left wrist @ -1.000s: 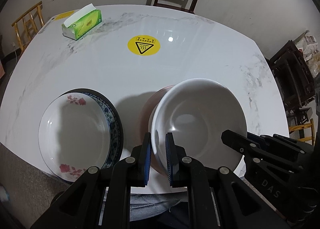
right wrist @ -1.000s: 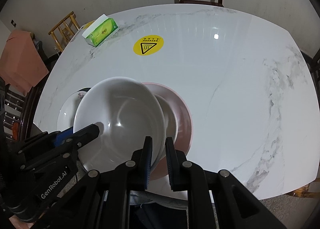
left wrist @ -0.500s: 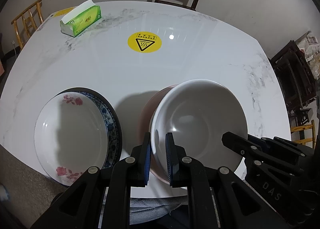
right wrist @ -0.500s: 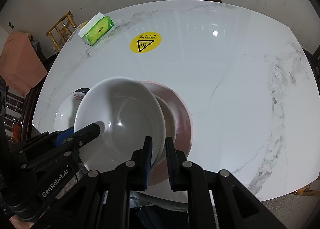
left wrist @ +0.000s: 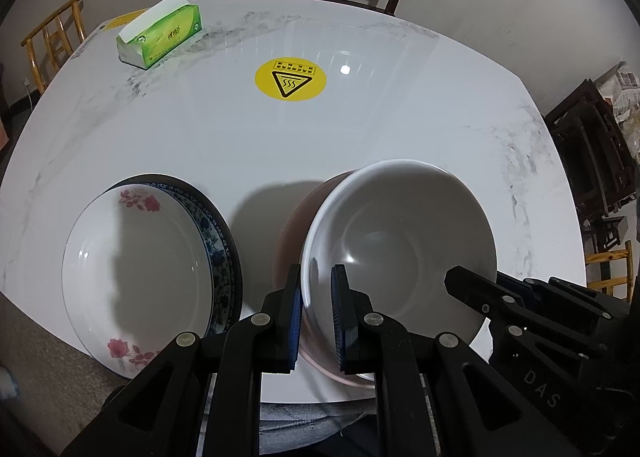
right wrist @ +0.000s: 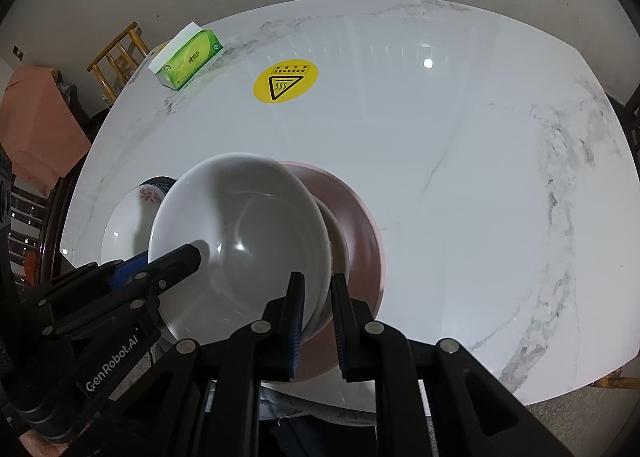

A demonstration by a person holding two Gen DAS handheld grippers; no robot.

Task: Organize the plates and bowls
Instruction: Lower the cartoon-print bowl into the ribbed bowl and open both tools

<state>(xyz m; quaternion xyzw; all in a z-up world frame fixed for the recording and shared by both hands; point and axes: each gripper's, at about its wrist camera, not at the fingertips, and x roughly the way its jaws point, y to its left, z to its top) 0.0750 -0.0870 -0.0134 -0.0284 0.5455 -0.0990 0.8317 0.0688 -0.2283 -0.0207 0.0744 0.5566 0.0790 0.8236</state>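
Between both grippers' fingers [left wrist: 295, 321], white bowl [left wrist: 400, 241] rim

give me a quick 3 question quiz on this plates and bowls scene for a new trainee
1. True or false: both grippers clamp the rim of the same white bowl.
2. Multiple choice: what is directly beneath the white bowl? A) the tissue box B) a pink plate C) bare table
3. Fill in: the floral plate lies on a ____-patterned plate.

Key:
1. True. The left gripper and right gripper each pinch its rim, on opposite sides.
2. B. The pink plate shows under it, far from the tissue box.
3. Blue: the blue-patterned plate.
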